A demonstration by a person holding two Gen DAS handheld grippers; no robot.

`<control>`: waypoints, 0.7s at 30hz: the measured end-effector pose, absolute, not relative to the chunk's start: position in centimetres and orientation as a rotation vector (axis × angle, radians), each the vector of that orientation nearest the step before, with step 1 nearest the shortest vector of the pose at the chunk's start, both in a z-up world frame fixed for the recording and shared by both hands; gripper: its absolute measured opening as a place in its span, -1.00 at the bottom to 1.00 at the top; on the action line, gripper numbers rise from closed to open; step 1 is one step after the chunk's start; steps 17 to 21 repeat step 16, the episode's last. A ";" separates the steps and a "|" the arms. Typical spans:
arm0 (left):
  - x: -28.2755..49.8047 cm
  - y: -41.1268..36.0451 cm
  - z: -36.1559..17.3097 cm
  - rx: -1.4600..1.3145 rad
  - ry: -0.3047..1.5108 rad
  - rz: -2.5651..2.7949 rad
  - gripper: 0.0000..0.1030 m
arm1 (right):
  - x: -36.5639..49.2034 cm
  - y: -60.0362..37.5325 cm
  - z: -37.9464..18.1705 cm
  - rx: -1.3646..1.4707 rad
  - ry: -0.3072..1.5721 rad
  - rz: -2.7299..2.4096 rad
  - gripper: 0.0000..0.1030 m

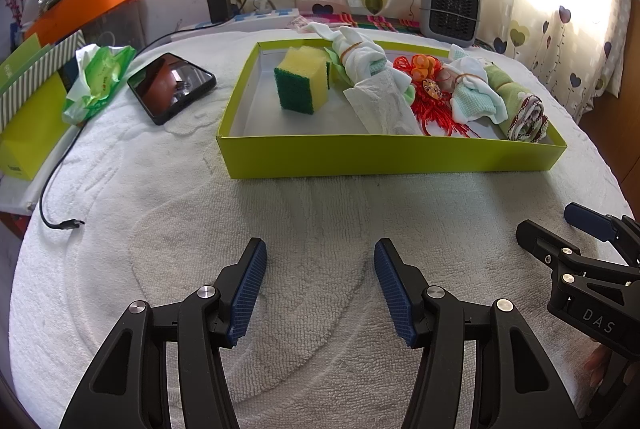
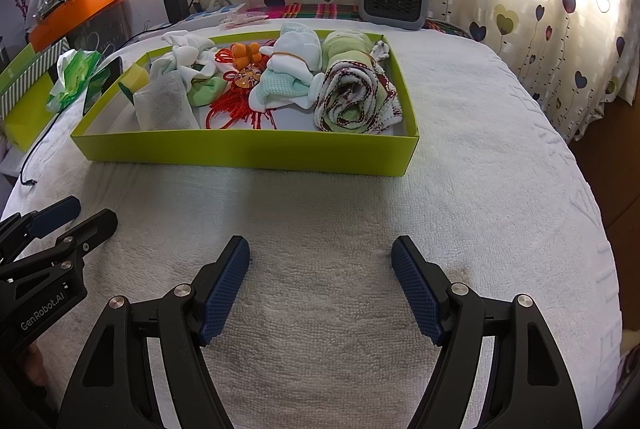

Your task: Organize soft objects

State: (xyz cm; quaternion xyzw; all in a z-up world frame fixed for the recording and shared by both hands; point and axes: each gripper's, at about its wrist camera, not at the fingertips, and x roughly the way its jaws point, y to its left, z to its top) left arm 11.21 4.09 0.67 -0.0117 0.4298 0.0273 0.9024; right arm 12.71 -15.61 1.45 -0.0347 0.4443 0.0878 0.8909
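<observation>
Both my tools idle over the white towel (image 1: 320,197): left gripper (image 1: 320,285) & right gripper (image 2: 320,289) wide open, nothing held. Soft stuff all sits in the green box (image 2: 248,157) – sponge (image 1: 302,79), sock bundles (image 2: 286,77), rolled cloth (image 2: 352,97). Looks abt done, maybe just tidying left

In the right wrist view the sponge (image 2: 138,77) is mostly hidden behind a folded tissue (image 2: 166,103); the phone (image 2: 102,85) is largely covered by the box wall (image 2: 240,153); the red tassel (image 2: 236,109) is partly buried under rolled socks (image 2: 288,77), its charm too small to be read; at the lower left edge what may be a fingertip (image 2: 34,365) is cut off.
</observation>
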 end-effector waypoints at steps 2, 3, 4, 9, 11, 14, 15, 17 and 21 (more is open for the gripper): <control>11.2 4.1 0.7 -0.024 0.889 0.056 0.08 | 12.7 -15.6 1.5 -0.072 0.922 0.182 0.44; 11.2 4.0 0.7 -0.024 0.889 0.056 0.08 | 12.7 -15.6 1.4 -0.072 0.922 0.182 0.44; 11.2 4.1 0.7 -0.024 0.889 0.056 0.08 | 12.7 -15.6 1.4 -0.072 0.922 0.182 0.44; 11.2 4.1 0.7 -0.025 0.889 0.056 0.08 | 12.7 -15.6 1.4 -0.072 0.922 0.182 0.44; 11.2 4.2 0.7 -0.024 0.889 0.056 0.08 | 12.7 -15.6 1.4 -0.071 0.922 0.182 0.44; 11.2 4.2 0.7 -0.025 0.889 0.056 0.08 | 12.7 -15.5 1.4 -0.072 0.922 0.182 0.44; 11.2 4.2 0.7 -0.025 0.889 0.056 0.08 | 12.7 -15.6 1.4 -0.072 0.922 0.182 0.44; 11.2 4.1 0.7 -0.024 0.889 0.056 0.08 | 12.7 -15.6 1.4 -0.071 0.922 0.182 0.44; 11.2 4.1 0.7 -0.024 0.889 0.056 0.08 | 12.7 -15.6 1.4 -0.071 0.922 0.182 0.44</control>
